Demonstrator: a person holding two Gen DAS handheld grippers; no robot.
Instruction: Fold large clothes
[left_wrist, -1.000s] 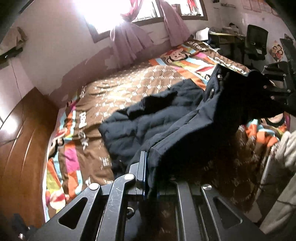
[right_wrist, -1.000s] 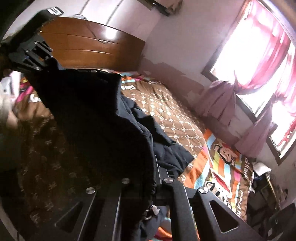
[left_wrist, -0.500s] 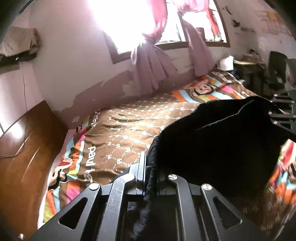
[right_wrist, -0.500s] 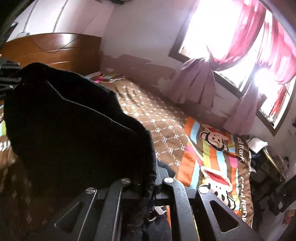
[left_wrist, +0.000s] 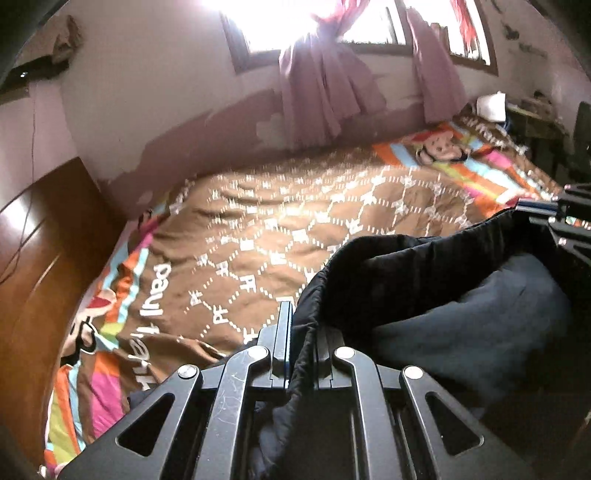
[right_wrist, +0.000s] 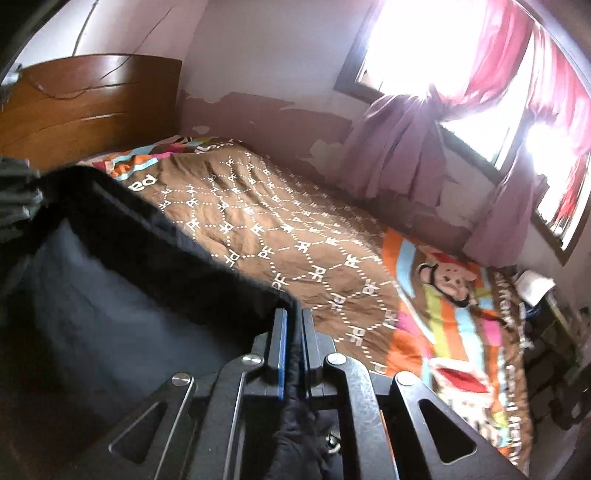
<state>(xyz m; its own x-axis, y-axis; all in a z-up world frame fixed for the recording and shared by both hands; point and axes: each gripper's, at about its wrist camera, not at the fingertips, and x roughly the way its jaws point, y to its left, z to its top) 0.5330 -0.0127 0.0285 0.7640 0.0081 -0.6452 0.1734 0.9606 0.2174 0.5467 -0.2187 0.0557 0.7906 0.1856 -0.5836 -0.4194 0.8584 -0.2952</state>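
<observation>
Over bed (left_wrist: 295, 206), dark garment (left_wrist: 461, 295) between tools

Matt black padded cloth jacket (left_wrist: 461, 295). Soft printed cloth bedspread (left_wrist: 295, 221) on the bed; glossy varnished wood headboard (right_wrist: 92, 103). Thin purple cloth curtains (left_wrist: 325, 96).

The left gripper (left_wrist: 301, 328) and the right gripper (right_wrist: 293, 332) are both held angled downward, jaws clamped tight on dark fabric.
</observation>
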